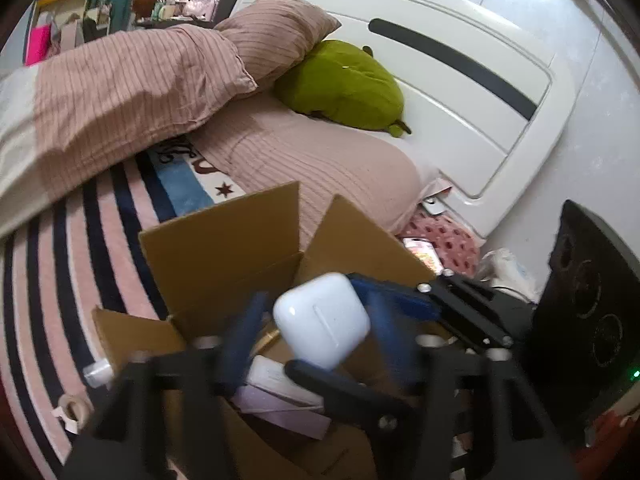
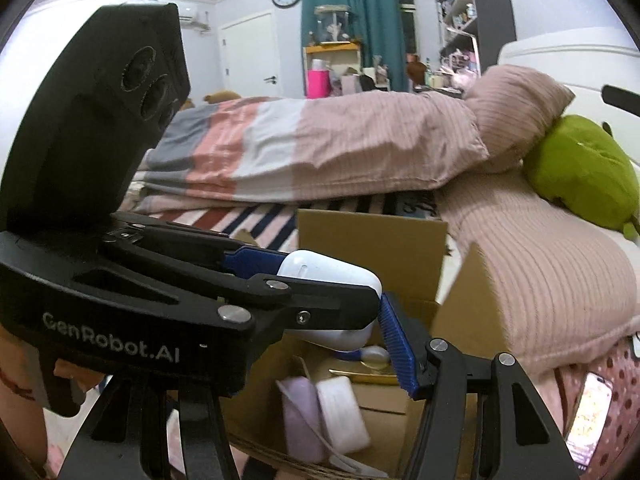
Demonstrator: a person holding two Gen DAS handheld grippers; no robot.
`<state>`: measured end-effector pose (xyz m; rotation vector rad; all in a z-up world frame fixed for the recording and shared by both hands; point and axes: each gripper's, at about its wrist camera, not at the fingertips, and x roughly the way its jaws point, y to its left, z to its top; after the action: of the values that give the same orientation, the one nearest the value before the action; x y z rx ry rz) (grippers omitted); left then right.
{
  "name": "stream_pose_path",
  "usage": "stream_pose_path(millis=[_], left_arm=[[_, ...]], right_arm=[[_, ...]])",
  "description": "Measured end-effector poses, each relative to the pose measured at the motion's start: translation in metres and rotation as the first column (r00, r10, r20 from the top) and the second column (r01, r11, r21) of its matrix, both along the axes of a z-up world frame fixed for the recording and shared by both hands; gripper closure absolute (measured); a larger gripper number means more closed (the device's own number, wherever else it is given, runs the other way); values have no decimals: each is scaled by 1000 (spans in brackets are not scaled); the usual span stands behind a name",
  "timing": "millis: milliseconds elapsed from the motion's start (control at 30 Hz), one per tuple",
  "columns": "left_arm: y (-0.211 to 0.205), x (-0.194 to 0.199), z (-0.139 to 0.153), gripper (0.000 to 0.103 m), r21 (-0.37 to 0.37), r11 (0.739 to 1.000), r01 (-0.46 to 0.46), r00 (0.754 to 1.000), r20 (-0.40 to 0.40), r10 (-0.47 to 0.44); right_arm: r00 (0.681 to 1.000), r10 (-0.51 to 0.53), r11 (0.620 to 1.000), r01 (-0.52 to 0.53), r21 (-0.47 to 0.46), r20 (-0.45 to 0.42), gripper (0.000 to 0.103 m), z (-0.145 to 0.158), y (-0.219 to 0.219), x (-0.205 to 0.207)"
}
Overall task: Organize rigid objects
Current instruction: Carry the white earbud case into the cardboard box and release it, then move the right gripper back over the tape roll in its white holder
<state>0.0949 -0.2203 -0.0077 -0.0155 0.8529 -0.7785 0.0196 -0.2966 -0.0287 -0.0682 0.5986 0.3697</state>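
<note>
Blue-padded left tongs are clamping the white earbud case above the cardboard box, presumably for dropping it inside. Right tongs are hanging half-wide and empty beside that box.

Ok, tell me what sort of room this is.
A bedroom, most likely in a home. A bed with pink striped bedding fills the view, with a white headboard, a pillow and a green plush toy against it. An open cardboard box sits at the bedside.
</note>
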Motion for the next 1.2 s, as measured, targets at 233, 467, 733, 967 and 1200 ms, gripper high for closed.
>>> stream_pose_path(millis=[233, 467, 733, 967, 1200], left_arm=[[6, -4, 5, 30, 21, 999, -30, 999, 40, 29], [22, -15, 16, 22, 35, 997, -67, 993, 100, 64], [53, -30, 27, 22, 9, 994, -105, 984, 147, 103], [111, -42, 32, 22, -33, 979, -201, 964, 171, 203], [200, -59, 26, 22, -36, 917, -397, 898, 193, 396]], right_arm=[[1000, -5, 996, 6, -84, 22, 31, -1, 5, -10], [1000, -11, 997, 12, -72, 10, 26, 3, 8, -11], [1000, -7, 998, 5, -65, -28, 15, 12, 17, -13], [995, 81, 994, -85, -70, -55, 11, 21, 52, -16], [959, 260, 962, -267, -56, -109, 11, 21, 124, -8]])
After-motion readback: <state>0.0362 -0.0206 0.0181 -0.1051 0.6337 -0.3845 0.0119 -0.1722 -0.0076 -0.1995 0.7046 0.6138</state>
